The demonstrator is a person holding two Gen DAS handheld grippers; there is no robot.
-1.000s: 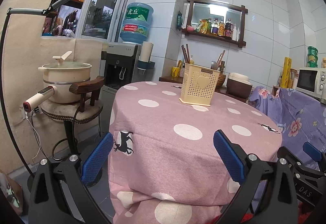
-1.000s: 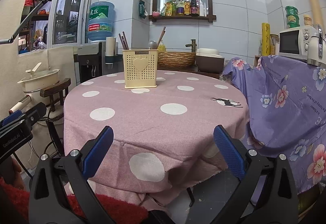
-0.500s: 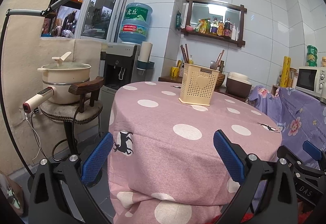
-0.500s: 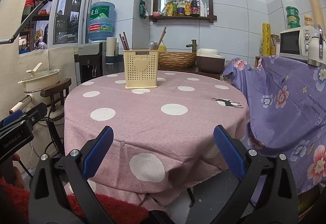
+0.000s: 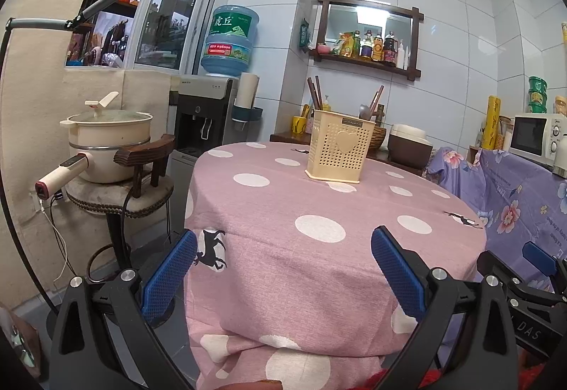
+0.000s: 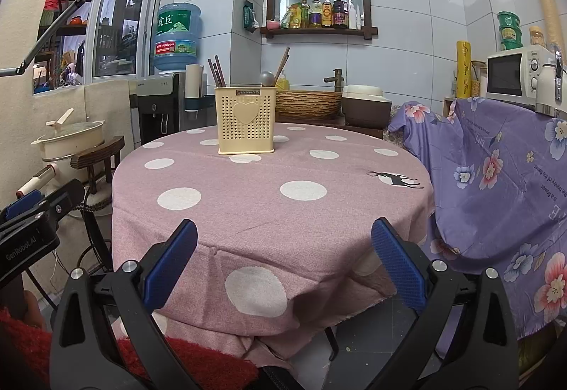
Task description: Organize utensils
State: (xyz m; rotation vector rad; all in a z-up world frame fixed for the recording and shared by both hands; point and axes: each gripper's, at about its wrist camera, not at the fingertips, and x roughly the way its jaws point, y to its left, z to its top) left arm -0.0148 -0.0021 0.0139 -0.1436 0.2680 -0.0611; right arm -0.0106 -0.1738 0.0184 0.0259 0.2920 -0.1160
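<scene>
Both tongs are spread wide with nothing between the blue pads: the left gripper hangs off the near-left edge of the table, and the right gripper hangs off its near edge, both short of the tabletop and level with the cloth's drop. Each gripper shows at the side of the other's view, so the two are held side by side. A pink cloth with white dots and small deer prints covers the round table. Toward the far edge stands the caddy, a cream perforated holder with a heart on its front, upright and well apart from both grippers. Dark chopsticks stick up from its left side; a wooden handle and a grey spoon rise from its right side. Which inner compartment each sits in cannot be told. Left of the table a cream pot rests on a stool, with a water dispenser behind. A wall shelf of bottles hangs behind the caddy. To the right, a purple floral cloth drapes a counter bearing a microwave.
</scene>
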